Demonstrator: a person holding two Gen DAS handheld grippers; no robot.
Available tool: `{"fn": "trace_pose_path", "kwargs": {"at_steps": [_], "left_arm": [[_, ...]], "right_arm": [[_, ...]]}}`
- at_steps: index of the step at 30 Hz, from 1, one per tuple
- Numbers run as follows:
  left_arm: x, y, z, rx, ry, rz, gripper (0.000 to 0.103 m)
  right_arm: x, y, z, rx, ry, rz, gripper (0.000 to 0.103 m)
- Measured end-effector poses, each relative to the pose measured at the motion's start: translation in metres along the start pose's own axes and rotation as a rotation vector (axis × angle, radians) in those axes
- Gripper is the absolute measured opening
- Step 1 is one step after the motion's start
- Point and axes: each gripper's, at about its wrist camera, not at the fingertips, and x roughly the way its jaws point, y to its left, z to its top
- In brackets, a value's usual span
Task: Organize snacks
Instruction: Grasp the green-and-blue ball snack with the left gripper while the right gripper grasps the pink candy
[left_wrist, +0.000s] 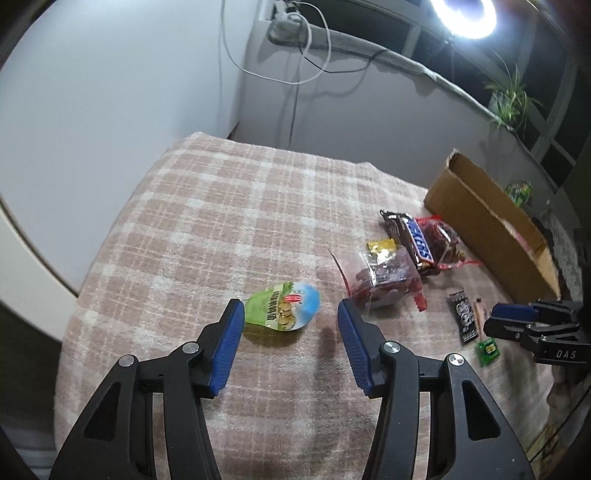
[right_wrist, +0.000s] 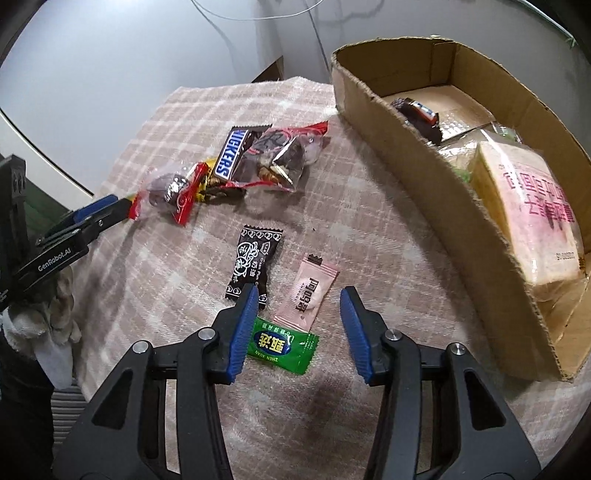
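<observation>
The left gripper (left_wrist: 291, 314) hangs over the pink-and-cream checked blanket (left_wrist: 207, 206) with its blue pads apart and nothing between them. Just beyond its tips lies a small green-and-blue snack pouch (left_wrist: 284, 310), flat on the cloth in the middle of the blanket and untouched.

Over to the right gripper (right_wrist: 299, 314): jaws also parted, gripping nothing, blue pads poised above the cloth. A green foil sachet with white characters (right_wrist: 282, 347) lies just inside the left pad, and a pale pink sachet (right_wrist: 308, 291) rests beside it, in the gap between the fingers as seen from this camera. Whether either pad touches them I cannot tell. A black sweet wrapper with white print (right_wrist: 253, 264) sits just beyond the left pad.

Further toward the far edge there is a cluster: a brown Snickers bar (right_wrist: 231, 153) lying across clear red-trimmed bags of dark snacks (right_wrist: 280, 155), with another red-trimmed packet (right_wrist: 173, 192) beside them, close to the left gripper's tip.

Along the blanket's right edge stands an open brown cardboard box (right_wrist: 417, 147). Inside lie a small dark chocolate bar (right_wrist: 417, 110) and a wrapped loaf in a pink-printed bag (right_wrist: 528, 214), leaning against the near wall.
</observation>
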Motion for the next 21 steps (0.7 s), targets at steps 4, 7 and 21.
{"fn": "trace_pose_path", "kwargs": {"at_steps": [4, 7, 21], "left_arm": [[0.009, -0.002, 0.001, 0.010, 0.007, 0.010, 0.052], [0.016, -0.002, 0.004, 0.007, 0.010, 0.016, 0.052], [0.019, 0.003, 0.002, 0.005, 0.005, 0.008, 0.034]], "right_arm": [[0.002, 0.006, 0.001, -0.038, -0.004, -0.035, 0.048], [0.003, 0.012, -0.001, -0.077, -0.003, -0.066, 0.042], [0.001, 0.007, -0.003, -0.104, -0.002, -0.083, 0.021]]}}
